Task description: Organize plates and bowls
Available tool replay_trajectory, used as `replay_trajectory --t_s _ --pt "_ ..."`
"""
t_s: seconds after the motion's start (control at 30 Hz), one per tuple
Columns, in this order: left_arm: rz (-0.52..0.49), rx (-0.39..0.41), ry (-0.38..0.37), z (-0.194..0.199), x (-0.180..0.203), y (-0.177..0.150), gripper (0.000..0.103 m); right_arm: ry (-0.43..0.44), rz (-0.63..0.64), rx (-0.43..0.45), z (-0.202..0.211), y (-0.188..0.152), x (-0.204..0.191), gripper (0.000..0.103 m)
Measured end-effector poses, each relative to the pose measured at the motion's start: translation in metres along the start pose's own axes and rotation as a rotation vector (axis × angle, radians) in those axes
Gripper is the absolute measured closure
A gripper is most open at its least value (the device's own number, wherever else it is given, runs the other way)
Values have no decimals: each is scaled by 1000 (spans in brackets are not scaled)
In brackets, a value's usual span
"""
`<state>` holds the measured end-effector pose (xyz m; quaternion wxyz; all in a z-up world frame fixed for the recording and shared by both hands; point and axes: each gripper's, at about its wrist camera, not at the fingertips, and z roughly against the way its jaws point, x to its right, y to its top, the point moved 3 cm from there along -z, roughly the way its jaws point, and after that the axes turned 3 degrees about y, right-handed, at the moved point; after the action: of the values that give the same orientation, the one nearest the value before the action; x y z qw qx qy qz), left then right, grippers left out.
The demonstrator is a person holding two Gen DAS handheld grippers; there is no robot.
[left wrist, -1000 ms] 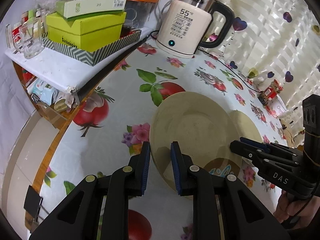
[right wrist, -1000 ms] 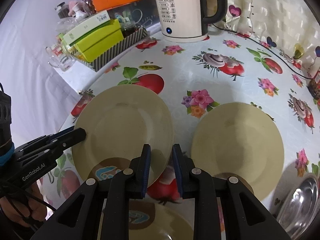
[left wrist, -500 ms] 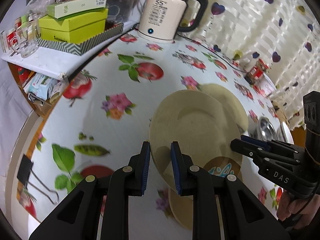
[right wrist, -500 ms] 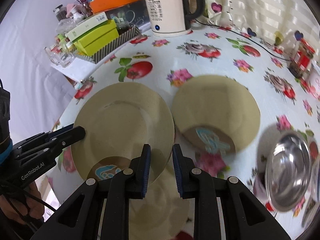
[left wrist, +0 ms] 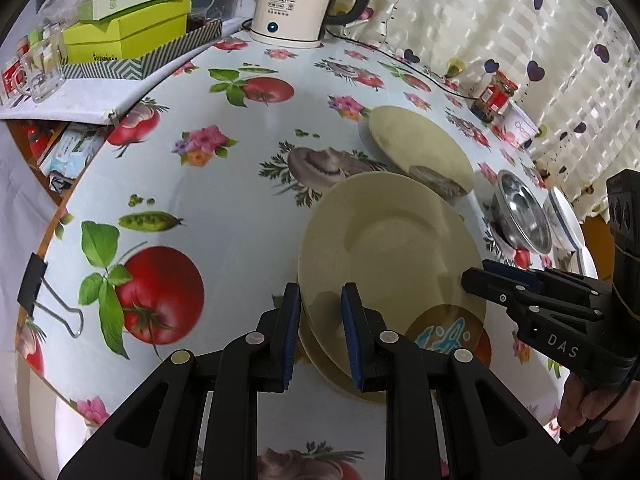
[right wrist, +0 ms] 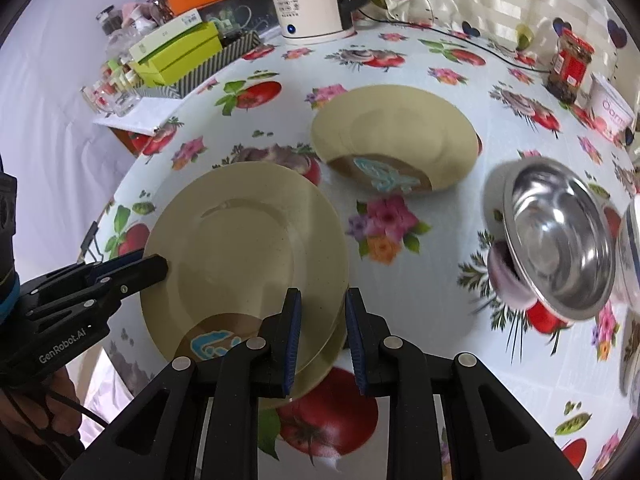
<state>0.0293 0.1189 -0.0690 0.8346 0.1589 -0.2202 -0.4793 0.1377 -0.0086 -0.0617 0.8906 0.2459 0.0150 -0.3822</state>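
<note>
Both grippers pinch one beige plate by opposite rims: left gripper and right gripper, fingers nearly closed on it. It hangs directly over a second plate near the surface's front edge, stacking unfinished. Third plate, steel bowl remain loose. Versus one second ago: carried plate travelled sideways, away from the kettle corner.
</note>
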Motion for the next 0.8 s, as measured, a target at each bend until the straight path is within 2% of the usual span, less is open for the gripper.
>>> replay_trajectory --t_s 0.8 --pt "-22 -34 28 -6 3 -13 81 -4 9 -27 -7 -13 1 79"
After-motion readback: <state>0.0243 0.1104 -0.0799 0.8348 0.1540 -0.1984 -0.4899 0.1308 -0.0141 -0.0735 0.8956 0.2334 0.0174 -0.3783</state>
